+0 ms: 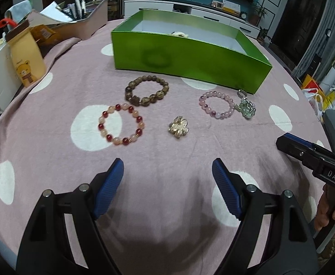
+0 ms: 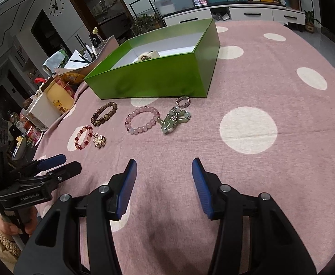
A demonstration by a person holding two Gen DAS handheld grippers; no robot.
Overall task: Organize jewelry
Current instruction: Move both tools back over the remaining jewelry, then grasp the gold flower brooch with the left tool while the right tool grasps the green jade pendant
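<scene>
On the pink dotted cloth lie a brown bead bracelet (image 1: 134, 99) (image 2: 115, 107), a red and peach bracelet (image 1: 104, 115) (image 2: 90, 135), a gold flower brooch (image 1: 178, 127) (image 2: 99, 140), a pink bracelet (image 1: 203, 103) (image 2: 128, 119) and a green jade charm (image 1: 247, 110) (image 2: 172, 121) with a small stone ring (image 2: 178, 102). Behind them stands an open green box (image 1: 190, 55) (image 2: 156, 80) holding a pale piece (image 1: 178, 33). My left gripper (image 1: 167, 167) (image 2: 66, 162) is open, short of the brooch. The right gripper (image 2: 164, 167) (image 1: 286, 143) also stands open and empty, short of the pink bracelet.
A bear-printed carton (image 1: 27, 52) (image 2: 59, 100) and a cardboard tray of pens (image 1: 80, 23) crowd the table's left side. A person's hand (image 1: 327, 210) grips the right tool's handle. The tablecloth (image 2: 270, 91) stretches bare to the right of the box.
</scene>
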